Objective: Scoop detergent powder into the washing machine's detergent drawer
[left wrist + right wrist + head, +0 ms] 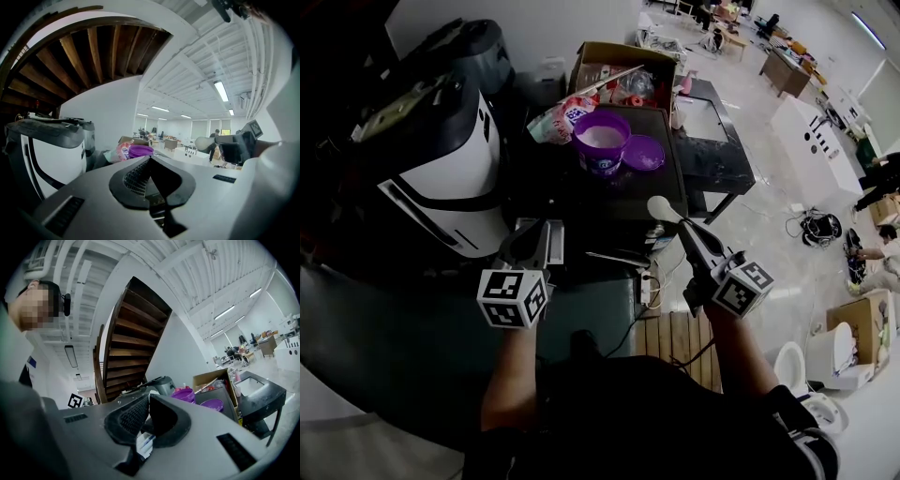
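While the right tool (686, 231) clamps a rounded white scoop (661, 208), the left tool (534, 236) sits closed, empty.

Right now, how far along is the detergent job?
Done: the purple tub stands open, its lid beside it. In hand: the right gripper grips the white scoop; I cannot tell if it is loaded. Remaining: putting powder into the drawer, which I cannot see.

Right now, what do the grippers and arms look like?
Both the left gripper and right gripper have grey bodies, dark ribbed fingers, and a white cube carrying black square markers. Forearms are bare; the person wears a dark top.
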Tool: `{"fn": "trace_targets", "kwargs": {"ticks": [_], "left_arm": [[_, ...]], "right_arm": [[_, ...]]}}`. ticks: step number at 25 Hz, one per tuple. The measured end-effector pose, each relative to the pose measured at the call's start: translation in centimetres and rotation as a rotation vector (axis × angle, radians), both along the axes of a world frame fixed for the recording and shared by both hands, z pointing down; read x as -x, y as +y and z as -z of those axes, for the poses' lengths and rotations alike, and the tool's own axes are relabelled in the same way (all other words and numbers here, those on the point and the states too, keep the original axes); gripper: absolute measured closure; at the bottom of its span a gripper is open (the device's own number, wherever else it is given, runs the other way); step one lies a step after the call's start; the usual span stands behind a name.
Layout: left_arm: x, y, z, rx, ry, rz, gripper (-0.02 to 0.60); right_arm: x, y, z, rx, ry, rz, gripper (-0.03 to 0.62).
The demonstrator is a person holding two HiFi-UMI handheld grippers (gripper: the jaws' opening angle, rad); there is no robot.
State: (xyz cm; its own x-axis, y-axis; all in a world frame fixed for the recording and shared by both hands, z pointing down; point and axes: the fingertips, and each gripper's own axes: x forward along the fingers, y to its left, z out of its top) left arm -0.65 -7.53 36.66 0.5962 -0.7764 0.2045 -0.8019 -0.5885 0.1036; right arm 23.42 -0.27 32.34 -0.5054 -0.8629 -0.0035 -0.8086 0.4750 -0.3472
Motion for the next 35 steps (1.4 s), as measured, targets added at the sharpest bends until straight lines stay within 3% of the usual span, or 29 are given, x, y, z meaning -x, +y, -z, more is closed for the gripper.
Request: {"fn": "trace_targets", "kwargs": {"ticks": [10,21,35], "left_arm": [[2.9,-5.8,-0.8,0.02,0.007,-0.019,0.574],[2.3,-10.6,-1.5,0.041,-0.001,-0.015,0.574],[-2.8,-18.0,-1.7,0.075,-0.03,0.119,0.574]], "right_arm": [[3.1,-5.9,-0.3,0.016,0.032,-0.01,0.574],[2.5,-13.1,-0.6,0.018,0.024,0.013,0.574],[-1.1,-26.7,-2.6,0.032,0.144,0.223,0.574]]}}
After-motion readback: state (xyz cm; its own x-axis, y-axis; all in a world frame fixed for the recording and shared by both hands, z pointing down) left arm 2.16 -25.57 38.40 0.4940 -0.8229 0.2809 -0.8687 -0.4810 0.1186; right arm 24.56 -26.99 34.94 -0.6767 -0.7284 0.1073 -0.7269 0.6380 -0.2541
